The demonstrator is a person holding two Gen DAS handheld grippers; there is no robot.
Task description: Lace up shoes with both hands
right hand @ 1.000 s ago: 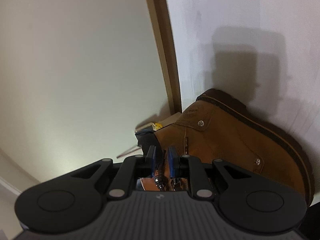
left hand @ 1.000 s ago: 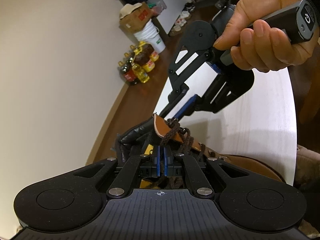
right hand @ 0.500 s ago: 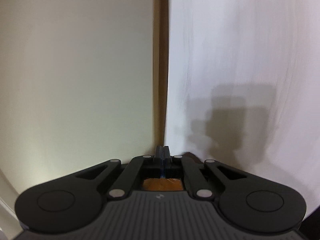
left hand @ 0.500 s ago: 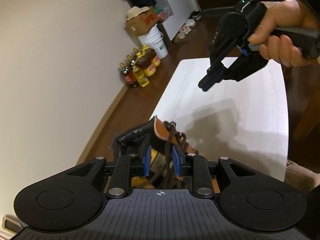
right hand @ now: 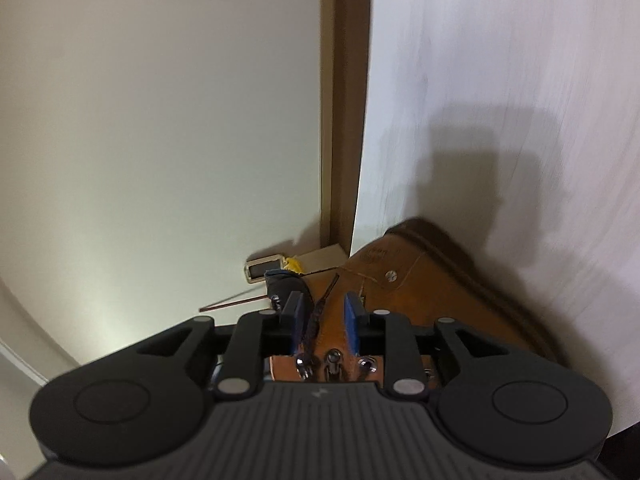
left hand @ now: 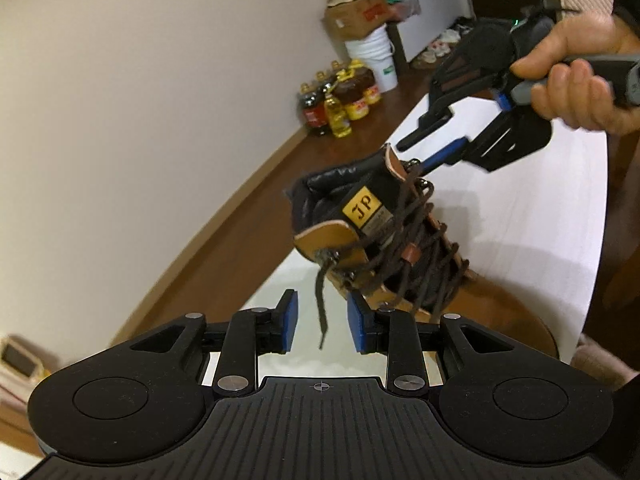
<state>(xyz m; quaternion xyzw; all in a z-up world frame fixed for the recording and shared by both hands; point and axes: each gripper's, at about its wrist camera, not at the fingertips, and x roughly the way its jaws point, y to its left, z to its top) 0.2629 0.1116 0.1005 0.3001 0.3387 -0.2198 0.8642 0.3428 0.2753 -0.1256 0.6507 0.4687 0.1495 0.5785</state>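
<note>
While the tan leather lace-up boot (left hand: 384, 248) stands on the white tabletop (left hand: 540, 208) at frame centre, the left hand-held gripper (left hand: 322, 322) gapes wide around a dangling dark brown lace end (left hand: 320, 304); the right hand-held gripper (right hand: 322, 318), also spread, straddles another lace end (right hand: 316, 314).
</note>
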